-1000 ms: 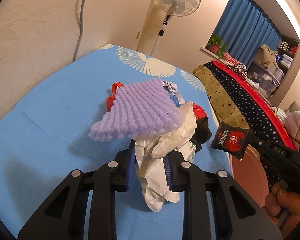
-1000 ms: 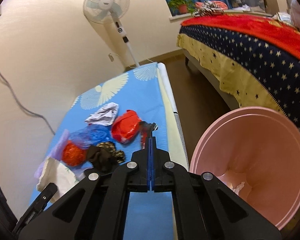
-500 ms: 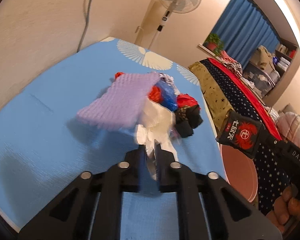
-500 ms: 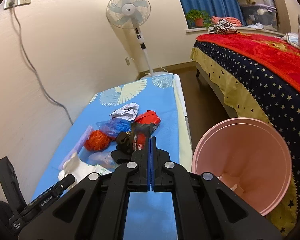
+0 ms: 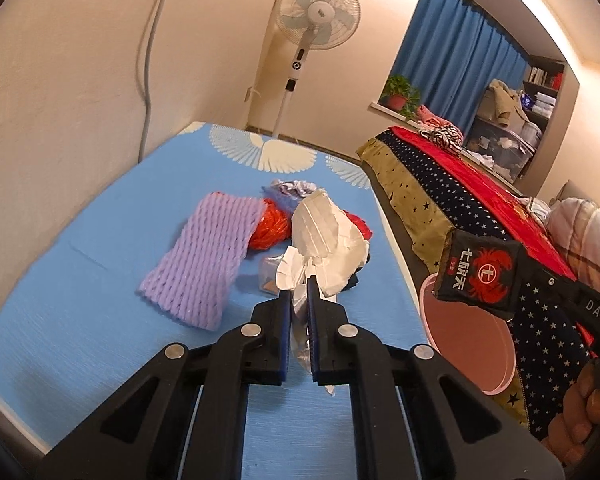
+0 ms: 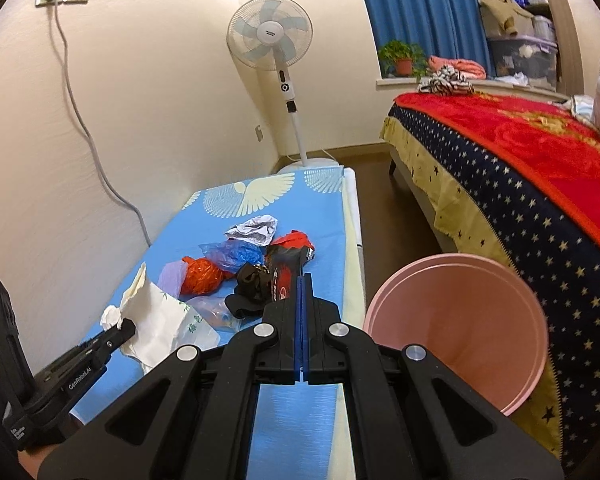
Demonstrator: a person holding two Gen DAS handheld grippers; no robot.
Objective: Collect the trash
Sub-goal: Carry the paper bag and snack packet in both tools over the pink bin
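Note:
My left gripper [image 5: 299,286] is shut on a crumpled white paper bag [image 5: 324,232] and holds it just above the blue table [image 5: 80,320]. In the right wrist view the same bag [image 6: 160,316] hangs from the left gripper [image 6: 124,326]. My right gripper [image 6: 303,280] is shut on a black-and-red packet [image 6: 286,268], which also shows in the left wrist view [image 5: 478,276] above the pink bin [image 5: 460,344]. A purple foam net [image 5: 208,260] lies flat on the table to the left of the bag.
More trash lies on the table: an orange net ball [image 6: 200,276], a blue plastic bag [image 6: 236,254], a grey-white wrapper [image 6: 256,230] and a black scrap [image 6: 248,284]. The pink bin [image 6: 460,320] stands on the floor between table and bed [image 6: 520,152]. A fan [image 6: 270,36] stands behind.
The left jaws closed on the white bag and lifted it; the purple net slid off it and now lies flat. The right gripper rose and pulled back with its packet.

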